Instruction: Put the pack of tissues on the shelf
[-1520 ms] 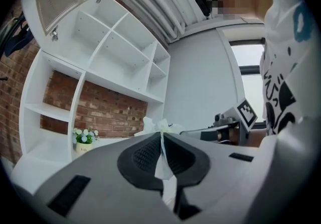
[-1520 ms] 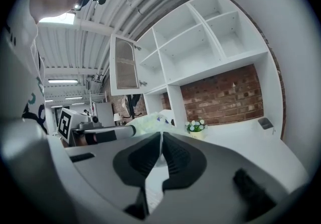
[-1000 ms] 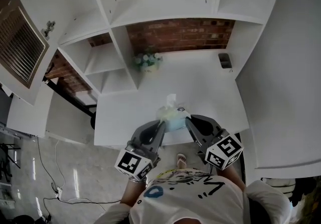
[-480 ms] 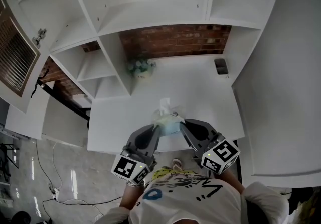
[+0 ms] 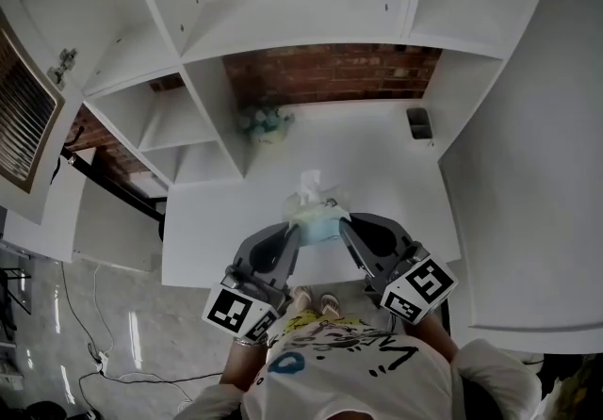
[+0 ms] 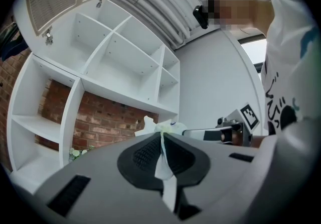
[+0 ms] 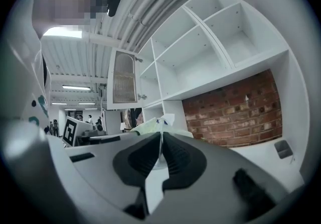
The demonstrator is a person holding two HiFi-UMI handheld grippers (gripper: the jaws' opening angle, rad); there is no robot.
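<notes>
A soft pack of tissues, pale green with a white tissue sticking up, hangs over the front part of the white desk. My left gripper is shut on the pack's left end, and its wrapper is pinched between the dark pads. My right gripper is shut on the right end, with the wrapper caught between its pads. The white shelf unit rises behind the desk, with open compartments above the brick wall.
A small flower pot stands at the desk's back left beside a shelf divider. A small dark holder sits at the back right. A grilled cabinet door hangs open at the far left. Cables lie on the floor.
Both grippers, with the pack between them, have moved a little further over the desk toward the shelf unit. The grip is unchanged.
</notes>
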